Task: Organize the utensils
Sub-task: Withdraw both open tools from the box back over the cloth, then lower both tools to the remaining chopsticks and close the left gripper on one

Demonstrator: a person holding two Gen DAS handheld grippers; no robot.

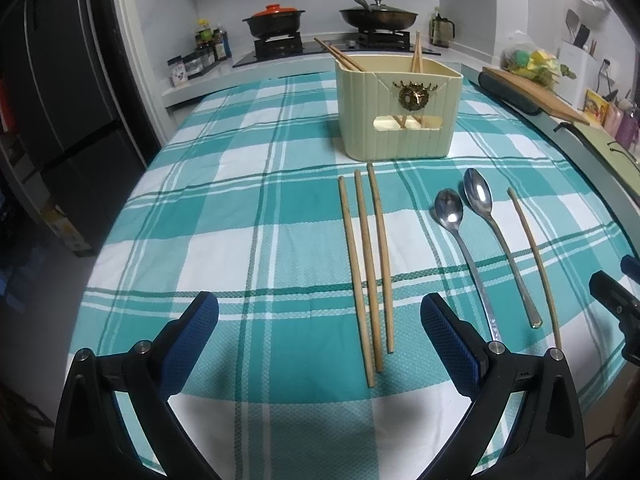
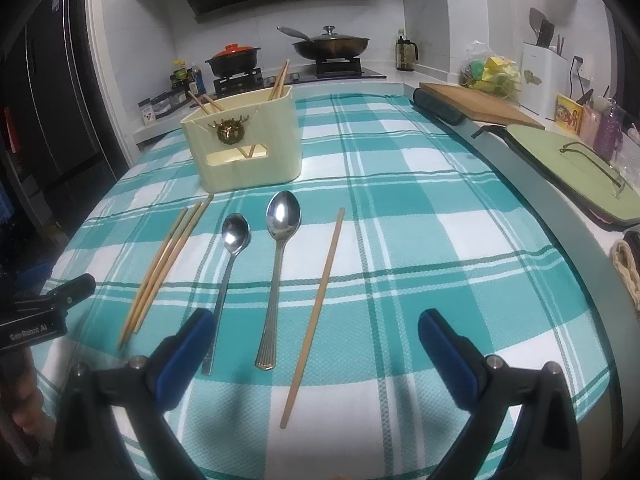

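the three chopsticks [image 1: 366,272] lie side by side on the checked tablecloth [image 1: 240,240], long axes running from the near edge of the table toward the cream holder [image 1: 398,110] at the far middle, near ends just ahead of the left gripper [image 1: 320,340] and slightly toward its right finger. that gripper hangs over the near edge with its blue pads [image 1: 192,344] spread wide and nothing between them; it looks the nearer one for this bundle, and a grasp would have to close across the sticks, not along them.

toward the right edge lie a small spoon [image 2: 234,236], a larger spoon [image 2: 282,216] and a lone chopstick [image 2: 320,308], all roughly parallel with bowls and tips toward the holder. they sit between and just ahead of the fingers of the right gripper [image 2: 316,348], also spread and empty; the small spoon's handle end runs just beside its left pad [image 2: 188,356].

the chopsticks are thin, pale wood or bamboo, round and likely to roll; the spoons are polished steel, the larger with a ribbed handle. the holder is ribbed cream plastic with a brass-coloured emblem and a cut-out window, and already carries a few chopsticks [image 1: 340,56] leaning at its corners. the cloth is woven and should give some grip.
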